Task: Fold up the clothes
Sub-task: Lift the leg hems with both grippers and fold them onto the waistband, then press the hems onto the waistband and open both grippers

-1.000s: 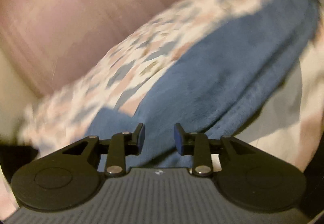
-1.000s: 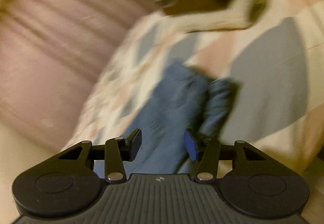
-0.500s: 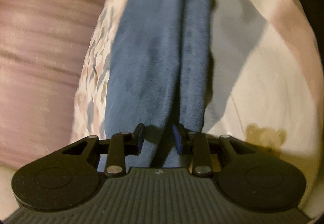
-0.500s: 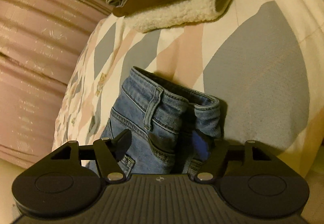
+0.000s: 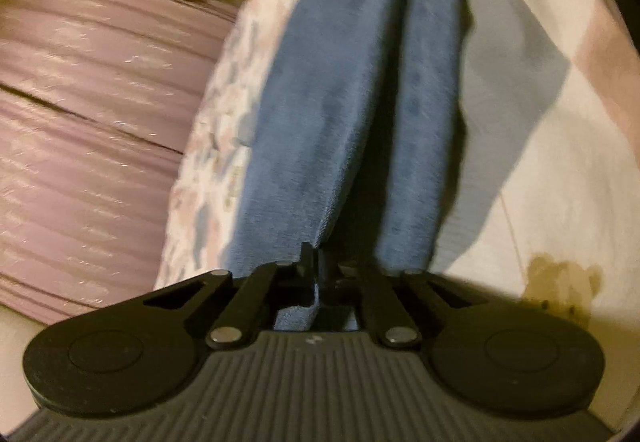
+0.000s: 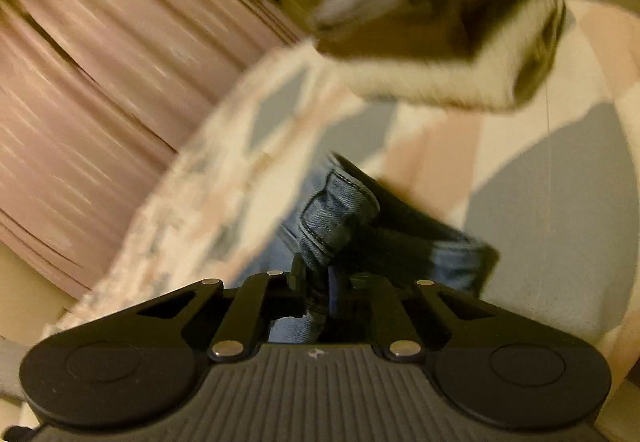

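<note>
At the bottom centre of each wrist view a pair of tongs is pinched tight on blue cloth: the left tongs (image 5: 316,274) grip the near end of the blue jeans (image 5: 320,114), the right tongs (image 6: 314,282) the denim waistband (image 6: 340,210), probably holding both ends for a fold. The jeans run up the frame's middle over the patterned bedspread (image 5: 560,146). At upper right of the right view, blurred, lies a stack of folded clothes (image 6: 432,54).

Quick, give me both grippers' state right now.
Left gripper: shut on the jeans leg.
Right gripper: shut on the jeans waistband.
</note>
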Action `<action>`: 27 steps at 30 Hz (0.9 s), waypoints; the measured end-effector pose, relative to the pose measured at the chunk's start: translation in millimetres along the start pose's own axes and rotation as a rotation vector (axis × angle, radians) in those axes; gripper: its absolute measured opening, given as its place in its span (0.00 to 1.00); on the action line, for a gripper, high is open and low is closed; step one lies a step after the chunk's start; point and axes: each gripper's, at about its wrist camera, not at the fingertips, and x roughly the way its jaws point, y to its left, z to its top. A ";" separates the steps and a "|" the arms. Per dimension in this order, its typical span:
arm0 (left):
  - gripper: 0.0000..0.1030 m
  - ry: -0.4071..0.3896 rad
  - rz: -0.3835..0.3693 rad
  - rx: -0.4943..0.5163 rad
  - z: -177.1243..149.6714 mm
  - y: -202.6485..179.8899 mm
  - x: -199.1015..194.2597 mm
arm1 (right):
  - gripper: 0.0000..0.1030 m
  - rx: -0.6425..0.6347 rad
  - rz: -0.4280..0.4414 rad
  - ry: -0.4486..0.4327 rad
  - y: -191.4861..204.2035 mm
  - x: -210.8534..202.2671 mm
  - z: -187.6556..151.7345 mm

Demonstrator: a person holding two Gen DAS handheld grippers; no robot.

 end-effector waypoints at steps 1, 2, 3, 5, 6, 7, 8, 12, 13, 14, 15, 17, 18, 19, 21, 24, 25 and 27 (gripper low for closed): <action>0.02 -0.007 0.015 -0.014 1.9 4.5 -9.0 | 0.09 -0.007 0.005 -0.012 1.4 -9.4 0.0; 0.02 -0.011 0.032 -0.035 3.2 9.8 -19.4 | 0.08 -0.014 0.011 -0.025 2.7 -18.8 0.1; 0.02 -0.011 0.045 -0.053 4.5 13.9 -28.5 | 0.08 -0.021 0.016 -0.037 4.1 -28.2 0.1; 0.02 -0.015 0.047 -0.084 5.3 19.0 -41.1 | 0.08 -0.033 0.019 -0.056 5.1 -44.3 -0.8; 0.02 -0.015 0.038 -0.097 5.5 17.3 -45.4 | 0.08 -0.040 -0.002 -0.048 1.4 -44.1 -4.2; 0.02 -0.007 0.018 -0.105 6.4 11.1 -45.3 | 0.08 -0.049 -0.037 -0.035 -3.7 -39.4 -9.0; 0.02 0.008 -0.004 -0.104 8.0 2.6 -45.7 | 0.08 -0.052 -0.074 -0.022 -9.5 -33.5 -14.5; 0.04 0.065 -0.043 -0.171 5.4 -28.2 -29.3 | 0.10 -0.047 -0.202 0.008 -30.7 -10.3 -38.3; 0.05 0.072 -0.047 -0.238 3.5 -24.0 -30.7 | 0.09 -0.057 -0.214 0.003 -32.5 -9.0 -43.2; 0.07 0.074 -0.060 -0.319 2.3 -14.2 -35.4 | 0.09 -0.074 -0.226 -0.003 -32.5 -8.2 -47.0; 0.12 0.066 -0.085 -0.427 -1.2 2.0 -41.0 | 0.09 -0.105 -0.238 -0.007 -29.5 -8.1 -48.8; 0.26 0.048 -0.090 -0.673 -22.6 43.4 -49.4 | 0.10 -0.140 -0.253 -0.004 -26.7 -8.2 -51.2; 0.29 0.038 -0.091 -0.797 -33.8 64.3 -53.5 | 0.10 -0.138 -0.255 0.000 -27.7 -7.3 -51.9; 0.30 0.051 -0.063 -0.928 -51.9 86.4 -53.6 | 0.10 -0.129 -0.254 0.003 -28.8 -6.8 -52.5; 0.30 0.135 0.021 -1.188 -96.9 125.3 -37.3 | 0.10 -0.121 -0.258 0.003 -29.4 -5.1 -54.4; 0.27 0.277 0.140 -1.556 -170.6 168.2 -12.7 | 0.11 -0.145 -0.276 -0.001 -24.6 -3.7 -56.9; 0.27 0.314 0.169 -1.681 -196.8 175.6 -6.0 | 0.11 -0.151 -0.283 -0.001 -23.4 -2.3 -56.8; 0.27 0.337 0.180 -1.902 -240.1 184.4 6.0 | 0.11 -0.157 -0.291 0.002 -21.7 1.5 -55.8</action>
